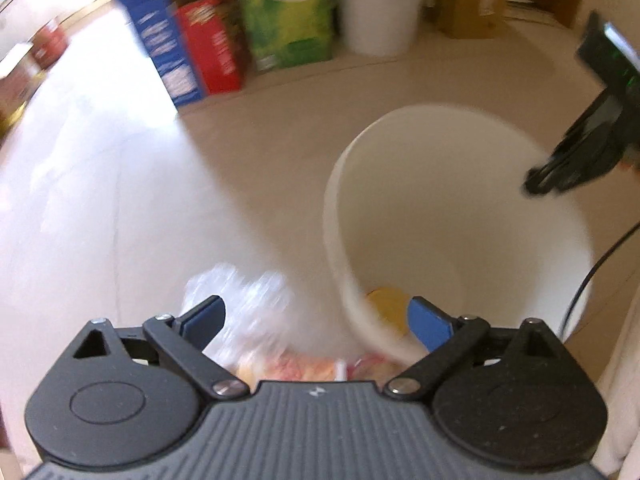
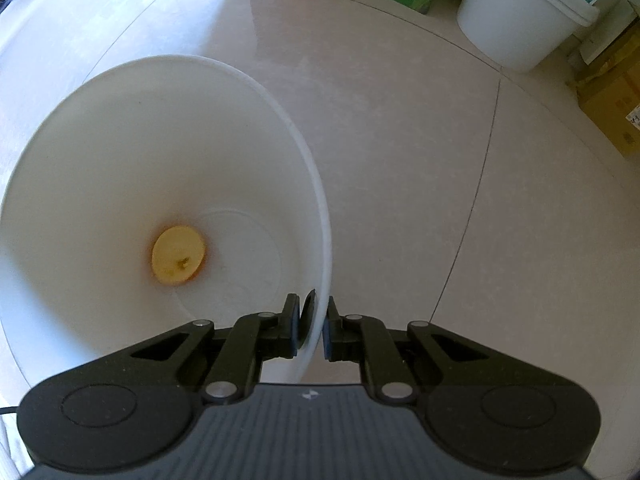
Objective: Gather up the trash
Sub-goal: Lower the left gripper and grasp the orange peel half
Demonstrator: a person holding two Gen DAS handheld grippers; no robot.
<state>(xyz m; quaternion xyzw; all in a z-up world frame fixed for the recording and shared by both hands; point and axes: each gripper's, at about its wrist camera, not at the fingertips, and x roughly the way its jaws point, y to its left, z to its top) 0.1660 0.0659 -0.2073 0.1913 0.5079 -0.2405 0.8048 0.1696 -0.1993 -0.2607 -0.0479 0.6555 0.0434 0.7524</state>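
Observation:
A tall white trash bin (image 1: 460, 184) stands on the tiled floor, with a yellow round piece (image 1: 386, 306) at its bottom. My left gripper (image 1: 318, 322) is open beside the bin's left wall. A crumpled clear plastic bag (image 1: 248, 304) with orange and red contents lies blurred between its blue pads (image 1: 208, 320), nearer the left one. In the right wrist view my right gripper (image 2: 314, 328) is shut on the white bin's rim (image 2: 280, 112), one finger inside and one outside. The yellow round piece (image 2: 178, 256) shows inside. That right gripper (image 1: 538, 184) also appears at the bin's far right rim.
Along the wall stand a blue box (image 1: 164, 48), a red box (image 1: 212, 44), a green-and-white bag (image 1: 288, 20), a white bucket (image 2: 520, 20) and brown cartons (image 2: 612, 104). A black cable (image 1: 592, 276) runs down right of the bin. Open floor lies to the left.

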